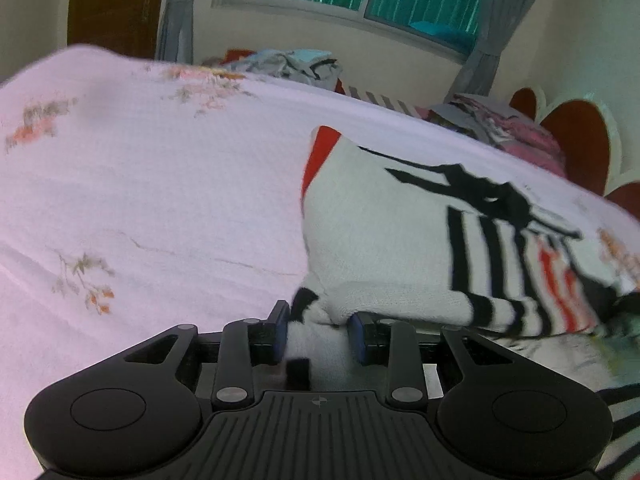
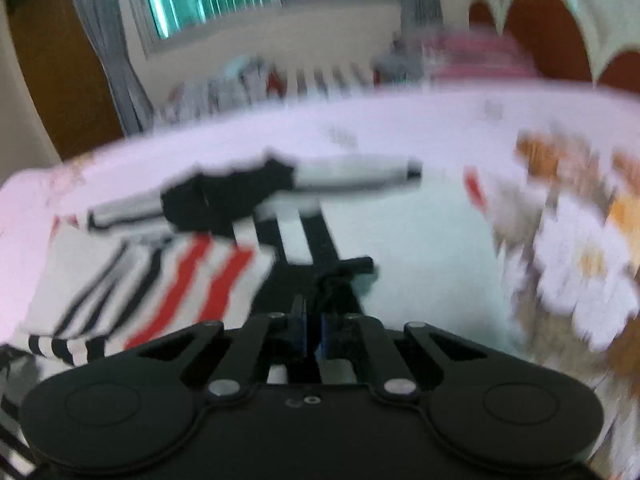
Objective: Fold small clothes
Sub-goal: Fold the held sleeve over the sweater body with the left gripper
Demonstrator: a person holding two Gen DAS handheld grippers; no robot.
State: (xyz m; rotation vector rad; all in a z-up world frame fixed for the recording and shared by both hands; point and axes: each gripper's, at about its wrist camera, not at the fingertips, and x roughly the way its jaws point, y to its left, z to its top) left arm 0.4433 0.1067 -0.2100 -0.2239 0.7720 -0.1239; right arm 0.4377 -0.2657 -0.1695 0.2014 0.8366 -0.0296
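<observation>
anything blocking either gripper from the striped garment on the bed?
Nothing visible. The left gripper already pinches a bunched edge of the striped garment on the pink bedsheet. The right gripper is shut at its black part; that view is too blurred to confirm a hold.

We see the right wrist view smeared with blur; the flowered cloth (image 2: 576,256) is unreadable. The striped garment (image 1: 400,240) runs off the left view's right edge.
</observation>
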